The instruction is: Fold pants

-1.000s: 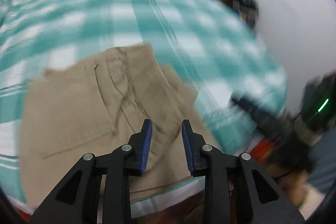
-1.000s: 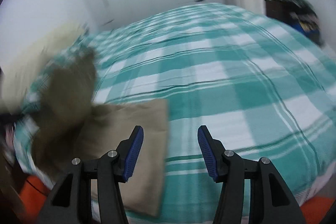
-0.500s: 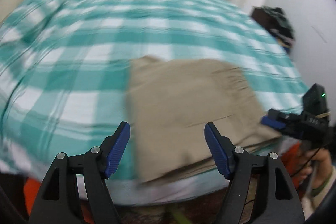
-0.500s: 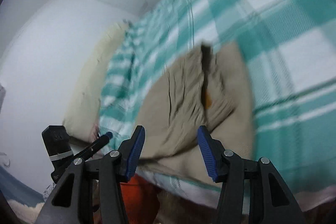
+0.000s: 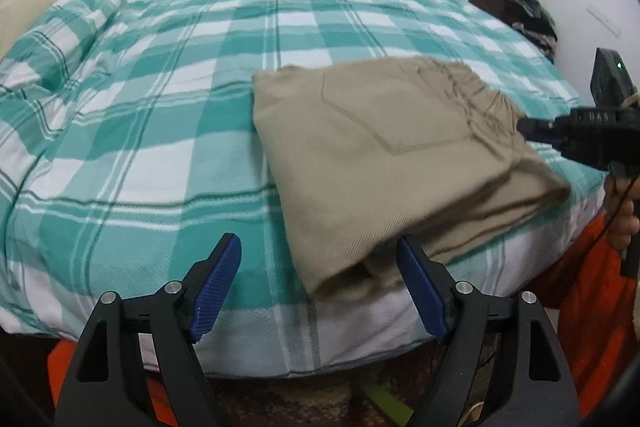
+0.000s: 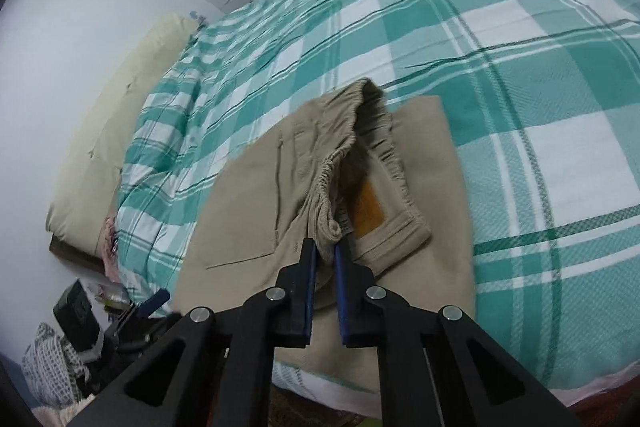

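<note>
Folded khaki pants (image 5: 384, 163) lie on the teal-and-white plaid bedspread (image 5: 160, 99) near the bed's front edge, waistband (image 6: 344, 155) w/ elastic gathers on top, partly lifted. R gripper (image 6: 325, 255) jaws have just been closing & now pinch the waistband's near end by the button, fabric caught btwn the blue pads. L gripper (image 5: 320, 283) jaws have just been opening, now spread wide & empty, hovering over the bed edge just in front of the pants' folded corner, not touching.
</note>
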`<state>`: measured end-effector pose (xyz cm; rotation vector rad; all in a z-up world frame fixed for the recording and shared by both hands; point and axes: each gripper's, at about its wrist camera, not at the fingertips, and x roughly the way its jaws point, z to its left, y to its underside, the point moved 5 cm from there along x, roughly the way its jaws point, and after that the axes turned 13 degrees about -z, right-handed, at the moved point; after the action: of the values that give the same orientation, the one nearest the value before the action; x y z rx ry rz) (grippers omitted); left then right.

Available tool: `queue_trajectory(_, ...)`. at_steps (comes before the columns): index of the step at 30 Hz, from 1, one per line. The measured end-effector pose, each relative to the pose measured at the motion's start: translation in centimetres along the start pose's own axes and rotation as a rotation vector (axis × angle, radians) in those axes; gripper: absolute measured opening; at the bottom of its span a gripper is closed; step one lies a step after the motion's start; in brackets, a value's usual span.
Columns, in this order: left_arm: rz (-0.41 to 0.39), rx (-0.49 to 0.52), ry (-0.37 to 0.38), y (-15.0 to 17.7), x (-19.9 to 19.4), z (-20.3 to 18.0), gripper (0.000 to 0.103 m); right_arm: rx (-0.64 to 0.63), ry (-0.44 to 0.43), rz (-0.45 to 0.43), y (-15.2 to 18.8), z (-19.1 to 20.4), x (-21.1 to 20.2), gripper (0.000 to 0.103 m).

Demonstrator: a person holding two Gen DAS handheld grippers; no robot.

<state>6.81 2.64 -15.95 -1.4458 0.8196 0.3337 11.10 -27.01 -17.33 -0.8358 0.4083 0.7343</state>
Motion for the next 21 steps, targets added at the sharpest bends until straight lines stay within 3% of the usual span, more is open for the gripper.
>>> queue_trajectory(6,0.028,-0.021,-0.027,0.6,0.7,0.7,0.081,0.090,-0.014,-0.017,-0.1,-1.7,0.1,0.012)
queue_trajectory(8,0.029,-0.028,-0.022,0.6,0.7,0.8,0.081,0.132,-0.003,0.004,0.2,-2.3,0.0,0.020)
queue_trajectory(11,0.039,-0.023,-0.026,0.9,0.8,0.8,0.081,0.159,0.021,0.018,0.6,-2.7,-0.3,0.045)
queue_trajectory(14,0.059,-0.024,-0.015,1.5,0.8,1.0,0.081,0.173,0.038,0.056,1.0,-2.8,0.2,0.054)
queue_trajectory(18,0.058,-0.020,-0.022,1.7,0.7,1.1,0.081,0.074,0.063,0.109,0.8,-1.5,2.9,0.071)
queue_trajectory(19,0.054,-0.028,-0.021,1.6,0.6,1.2,0.081,0.045,0.068,0.112,0.7,-1.2,3.6,0.066)
queue_trajectory(21,0.039,-0.041,-0.026,1.3,0.6,1.3,0.081,0.026,0.095,0.096,0.5,-1.3,4.2,0.045)
